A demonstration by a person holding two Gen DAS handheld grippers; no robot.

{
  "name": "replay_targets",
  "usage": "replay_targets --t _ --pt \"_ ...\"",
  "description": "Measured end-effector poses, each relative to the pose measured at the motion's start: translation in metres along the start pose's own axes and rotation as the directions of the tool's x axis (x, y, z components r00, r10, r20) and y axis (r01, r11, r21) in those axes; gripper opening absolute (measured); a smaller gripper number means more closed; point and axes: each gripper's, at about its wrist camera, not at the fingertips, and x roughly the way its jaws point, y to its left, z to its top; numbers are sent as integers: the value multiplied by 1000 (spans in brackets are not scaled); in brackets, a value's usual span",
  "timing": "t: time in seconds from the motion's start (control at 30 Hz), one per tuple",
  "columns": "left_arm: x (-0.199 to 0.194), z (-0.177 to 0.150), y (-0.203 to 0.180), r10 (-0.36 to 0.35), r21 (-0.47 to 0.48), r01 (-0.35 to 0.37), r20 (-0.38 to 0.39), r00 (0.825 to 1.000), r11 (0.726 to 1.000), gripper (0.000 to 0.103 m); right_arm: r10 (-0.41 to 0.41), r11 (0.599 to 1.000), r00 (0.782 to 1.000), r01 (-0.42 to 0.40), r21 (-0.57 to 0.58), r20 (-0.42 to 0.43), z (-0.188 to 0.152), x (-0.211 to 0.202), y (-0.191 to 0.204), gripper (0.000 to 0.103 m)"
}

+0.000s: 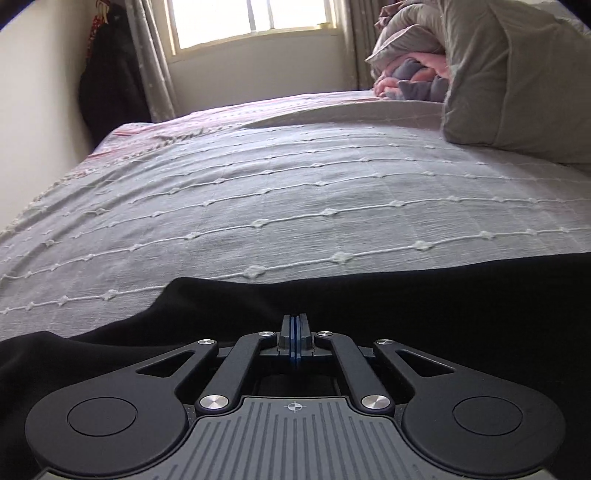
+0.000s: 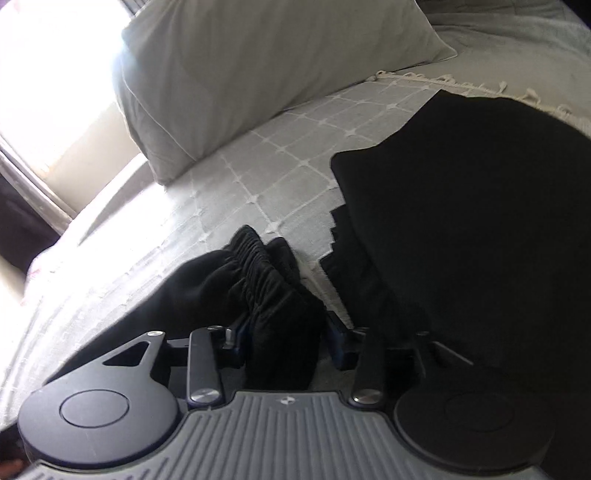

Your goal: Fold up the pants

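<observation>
Black pants (image 1: 406, 295) lie on a grey bedspread (image 1: 295, 192) across the near part of the left wrist view. My left gripper (image 1: 294, 326) is shut, its fingertips pressed together low over the pants; whether it pinches any cloth cannot be seen. In the right wrist view the pants (image 2: 480, 221) lie folded over at the right, and their gathered elastic waistband (image 2: 266, 273) bunches up between my right gripper's jaws. My right gripper (image 2: 284, 332) stands wide, with the waistband fabric filling the gap between the blue pads.
A large grey pillow (image 1: 517, 85) lies at the right of the bed, also in the right wrist view (image 2: 240, 74). A pile of pink and purple bedding (image 1: 410, 74) sits beyond it. A wall (image 1: 33, 110), dark hanging clothes (image 1: 110, 85) and a bright window (image 1: 255, 18) are behind.
</observation>
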Motion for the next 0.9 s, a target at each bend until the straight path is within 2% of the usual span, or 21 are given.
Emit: replay_targets --t 0.07,0.1,0.17,0.27,0.43,0.63,0.73,0.77,0.8,0.9 --pt "-1 1 -13 -95 -1 95 -20 995 995 3 28 1000 999 -28 0 -20 -2 0 0 86" --pt "-1 1 -21 -111 7 111 -20 994 994 3 6 1000 1000 -7 -26 -29 -4 2 3 86" --pt "-1 1 -49 -125 66 125 -13 992 990 3 -35 997 999 33 -72 -30 -7 4 12 85" --pt "0 4 -96 -138 136 136 -1 990 981 0 -37 998 999 36 -48 -27 -7 5 12 86" --pt "0 13 -179 -211 221 204 10 977 954 0 -42 997 999 40 -61 -25 -8 7 11 86" --pt "8 24 -249 -290 211 283 -1 957 935 0 -41 998 999 40 -55 -18 -7 9 11 85" --pt "5 25 -252 -323 231 316 -7 946 920 0 -46 997 999 46 -64 -13 -7 10 13 85" --pt "3 27 -244 -334 214 328 -12 943 920 5 -48 997 999 47 -68 -12 -7 10 13 85" --pt "1 29 -231 -342 188 338 -11 940 922 9 -48 997 999 47 -67 -10 -7 10 13 85" --pt "-11 28 -181 -322 125 318 11 947 940 9 -36 998 999 35 -57 -7 -7 8 11 85"
